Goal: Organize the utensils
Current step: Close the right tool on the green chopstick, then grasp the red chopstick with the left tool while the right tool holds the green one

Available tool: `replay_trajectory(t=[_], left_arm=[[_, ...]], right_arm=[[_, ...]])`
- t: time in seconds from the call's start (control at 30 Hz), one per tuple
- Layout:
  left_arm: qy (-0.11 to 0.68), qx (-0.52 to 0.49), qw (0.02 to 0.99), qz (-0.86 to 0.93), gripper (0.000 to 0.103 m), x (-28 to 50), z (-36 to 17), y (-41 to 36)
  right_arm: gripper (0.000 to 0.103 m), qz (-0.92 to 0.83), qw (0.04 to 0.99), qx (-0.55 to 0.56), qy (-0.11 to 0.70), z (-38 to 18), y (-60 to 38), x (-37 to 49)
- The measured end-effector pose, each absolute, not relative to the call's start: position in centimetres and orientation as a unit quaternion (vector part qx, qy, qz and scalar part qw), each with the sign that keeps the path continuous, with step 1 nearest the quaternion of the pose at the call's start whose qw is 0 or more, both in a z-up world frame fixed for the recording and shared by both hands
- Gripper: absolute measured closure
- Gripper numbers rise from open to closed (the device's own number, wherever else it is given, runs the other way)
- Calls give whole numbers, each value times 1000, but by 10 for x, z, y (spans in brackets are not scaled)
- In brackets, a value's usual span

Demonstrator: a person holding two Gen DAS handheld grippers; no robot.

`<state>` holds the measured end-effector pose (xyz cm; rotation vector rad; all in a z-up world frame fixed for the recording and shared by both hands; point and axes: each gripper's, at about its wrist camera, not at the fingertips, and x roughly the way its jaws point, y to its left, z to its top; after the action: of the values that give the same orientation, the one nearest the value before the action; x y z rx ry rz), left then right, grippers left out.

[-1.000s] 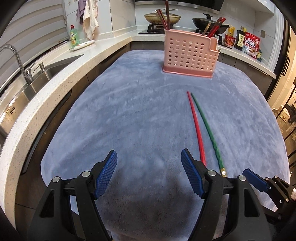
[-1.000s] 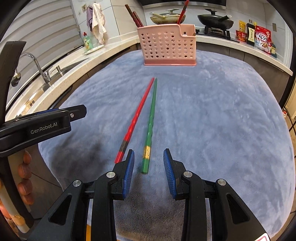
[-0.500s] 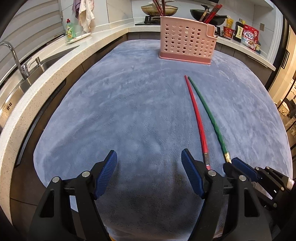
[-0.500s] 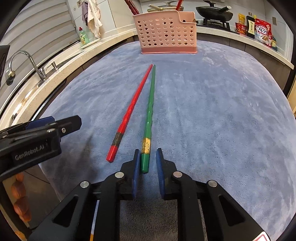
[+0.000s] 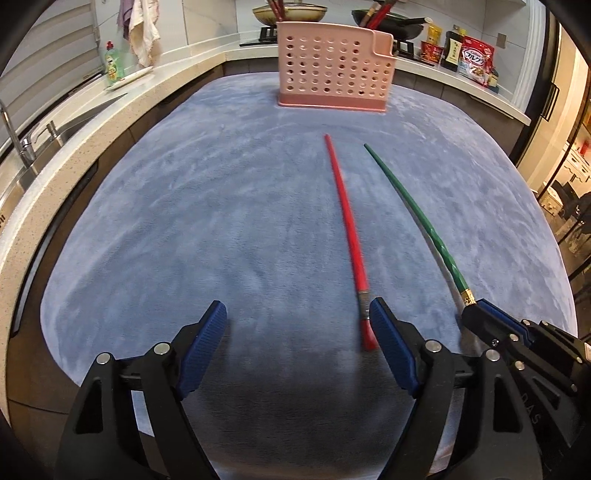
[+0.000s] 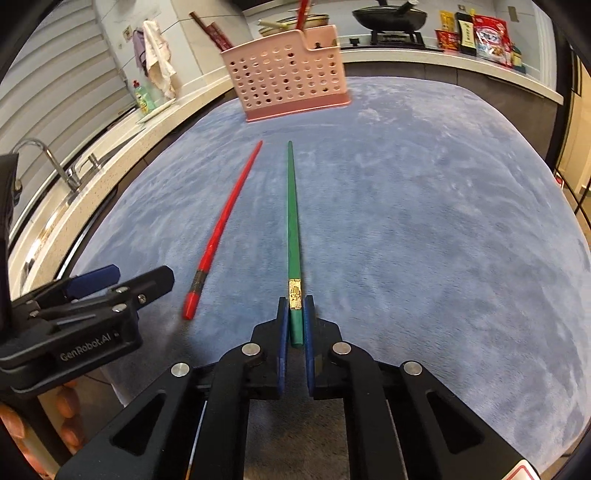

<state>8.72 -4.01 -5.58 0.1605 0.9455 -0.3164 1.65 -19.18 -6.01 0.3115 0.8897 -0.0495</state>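
My right gripper (image 6: 295,317) is shut on the thick end of a green chopstick (image 6: 293,214), which points away toward the pink perforated utensil holder (image 6: 288,85). In the left wrist view the green chopstick (image 5: 413,218) runs into the right gripper (image 5: 480,314) at the right. A red chopstick (image 5: 349,236) lies on the blue-grey mat (image 5: 221,206), its thick end beside my left gripper's right finger. My left gripper (image 5: 297,332) is open and empty. The red chopstick (image 6: 221,229) lies left of the green one. The holder (image 5: 332,70) has several chopsticks standing in it.
A white stone counter with a sink and tap (image 6: 55,166) runs along the left. A dish-soap bottle (image 5: 113,66) and hanging cloth (image 5: 142,31) are at the back left. Pans on a stove (image 6: 391,16) and food packets (image 5: 472,61) stand behind the holder.
My right gripper has closed on the green chopstick's thick end and swung its tip away from the red one. The left gripper stayed open and shifted slightly.
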Motion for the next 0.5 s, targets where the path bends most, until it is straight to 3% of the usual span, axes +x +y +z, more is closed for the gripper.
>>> replay_trajectory(t=[0.3,0.5], left_arm=[[463,82,867,-163,30,91,-70,-61],[462,85,868,-160,46,92,-73,-62]], right_arm=[[96,-31,889,161,428,-61,-202,8],[96,-28,886,165,433,-64,-202,8]])
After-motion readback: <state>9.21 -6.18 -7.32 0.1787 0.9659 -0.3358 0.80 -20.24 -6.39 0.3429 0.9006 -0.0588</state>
